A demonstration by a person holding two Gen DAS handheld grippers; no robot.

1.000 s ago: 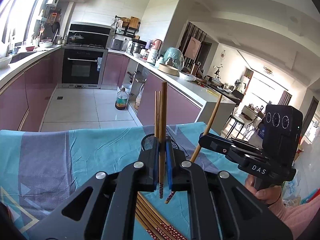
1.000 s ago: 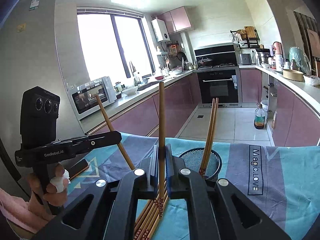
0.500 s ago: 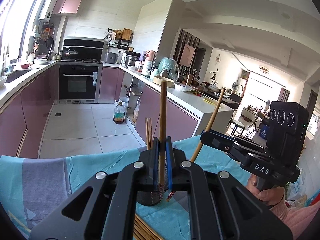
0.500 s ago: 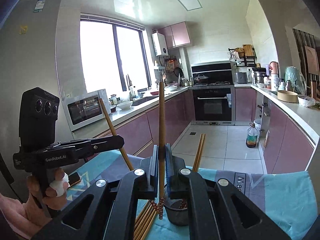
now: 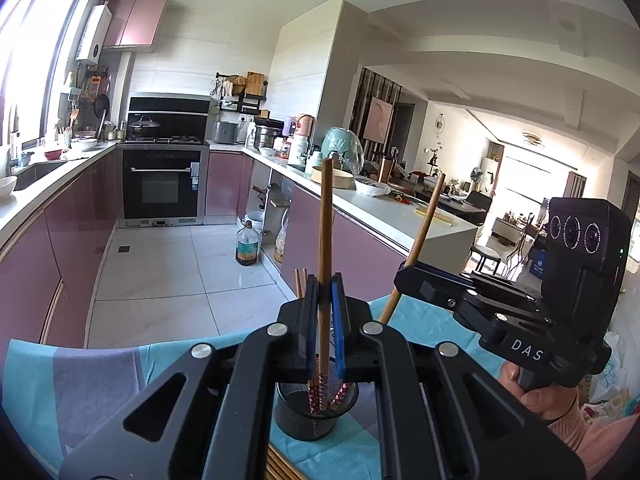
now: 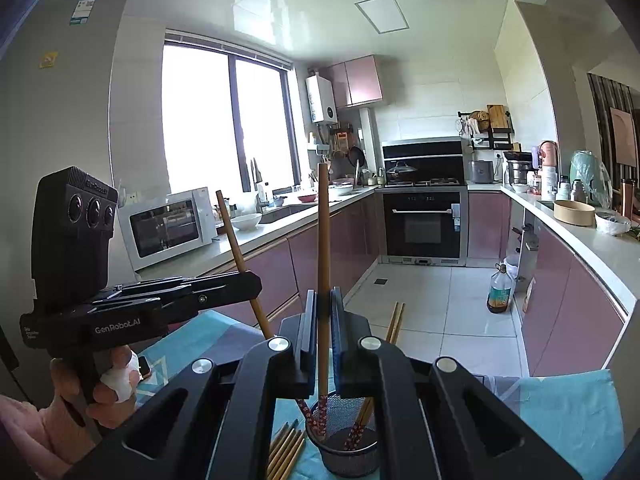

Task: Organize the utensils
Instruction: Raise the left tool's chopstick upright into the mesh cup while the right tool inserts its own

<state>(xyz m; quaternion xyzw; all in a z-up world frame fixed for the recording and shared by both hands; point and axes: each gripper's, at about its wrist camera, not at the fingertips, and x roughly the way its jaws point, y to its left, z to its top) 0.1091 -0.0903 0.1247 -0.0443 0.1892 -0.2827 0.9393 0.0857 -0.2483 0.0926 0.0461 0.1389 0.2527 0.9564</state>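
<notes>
My left gripper is shut on an upright brown chopstick; its red patterned lower end hangs in the mouth of a black mesh holder. My right gripper is shut on another chopstick, its patterned end also dipping into the holder. Each gripper shows in the other's view, the right one and the left one, each with its chopstick slanting down to the holder. A pair of chopsticks stands in the holder. Several more chopsticks lie on the cloth beside it.
The holder stands on a teal and grey tablecloth. Beyond the table are a tiled kitchen floor, pink cabinets, an oven and a bottle on the floor. A microwave sits on the left counter.
Both grippers have risen and come over the mesh holder, each with its chopstick. The patterned ends, earlier above the loose chopsticks on the cloth, now hang in the holder's mouth.
</notes>
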